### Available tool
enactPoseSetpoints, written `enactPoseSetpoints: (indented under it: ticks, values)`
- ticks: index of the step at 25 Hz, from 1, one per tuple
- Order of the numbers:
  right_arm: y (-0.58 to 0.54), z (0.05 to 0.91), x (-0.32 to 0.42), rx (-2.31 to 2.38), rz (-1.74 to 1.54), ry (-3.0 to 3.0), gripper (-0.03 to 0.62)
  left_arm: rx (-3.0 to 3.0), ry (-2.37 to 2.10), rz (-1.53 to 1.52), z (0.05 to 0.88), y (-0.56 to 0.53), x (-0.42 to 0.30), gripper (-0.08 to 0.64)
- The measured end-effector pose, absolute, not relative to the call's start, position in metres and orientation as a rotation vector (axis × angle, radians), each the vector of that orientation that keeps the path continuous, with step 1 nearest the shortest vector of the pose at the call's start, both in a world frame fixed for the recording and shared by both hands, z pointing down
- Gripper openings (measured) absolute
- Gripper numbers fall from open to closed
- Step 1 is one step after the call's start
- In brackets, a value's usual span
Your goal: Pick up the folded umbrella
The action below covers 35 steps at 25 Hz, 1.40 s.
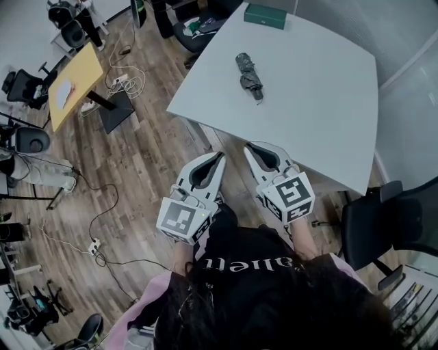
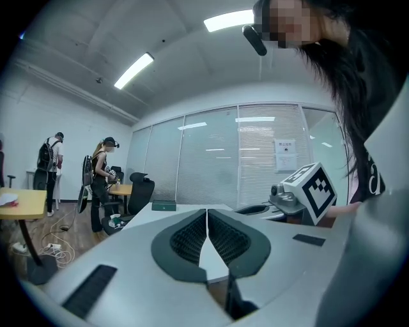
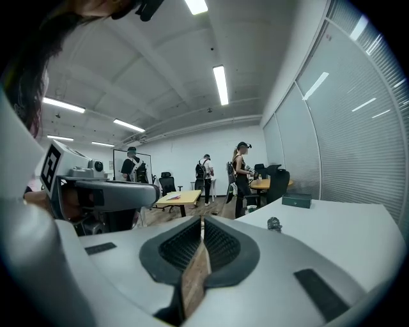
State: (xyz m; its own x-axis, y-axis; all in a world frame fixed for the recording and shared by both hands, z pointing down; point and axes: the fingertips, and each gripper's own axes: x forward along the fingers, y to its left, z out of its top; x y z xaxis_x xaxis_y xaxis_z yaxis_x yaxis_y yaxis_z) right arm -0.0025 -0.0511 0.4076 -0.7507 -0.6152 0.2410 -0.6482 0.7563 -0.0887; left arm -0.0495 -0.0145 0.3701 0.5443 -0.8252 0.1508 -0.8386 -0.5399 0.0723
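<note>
Dark grey umbrella (image 1: 249,71), white table (image 1: 321,89)

Large white table (image 1: 321,96) with rounded corners, set on a brown wood-plank floor (image 1: 137,171). On the top, left of the middle: a dark grey folded umbrella (image 1: 249,74), lying flat, lengthwise from far to near, slightly slanted. At the far edge, just by the far left corner: a flat dark green rectangular box (image 1: 265,15), well apart from the umbrella.
</note>
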Motion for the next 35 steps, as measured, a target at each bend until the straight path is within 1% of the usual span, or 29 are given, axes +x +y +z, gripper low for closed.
enactPoseSetpoints:
  ticks: [7, 16, 26, 35]
  values:
    - [-0.091, 0.417, -0.063, 1.039, 0.268, -2.700, 0.028, 2.656, -1.346, 0.144, 0.380, -0.062, -0.109, 0.025]
    - [-0.124, 0.425, -0.117, 1.101, 0.267, -2.645, 0.028, 2.691, -1.264, 0.131, 0.386, -0.099, -0.163, 0.026]
    - [-0.145, 0.431, -0.127, 1.167, 0.255, -2.582, 0.029, 2.718, -1.168, 0.136, 0.393, -0.116, -0.171, 0.026]
    - [-0.184, 0.448, -0.105, 1.193, 0.294, -2.551, 0.029, 2.708, -1.157, 0.154, 0.399, -0.144, -0.158, 0.025]
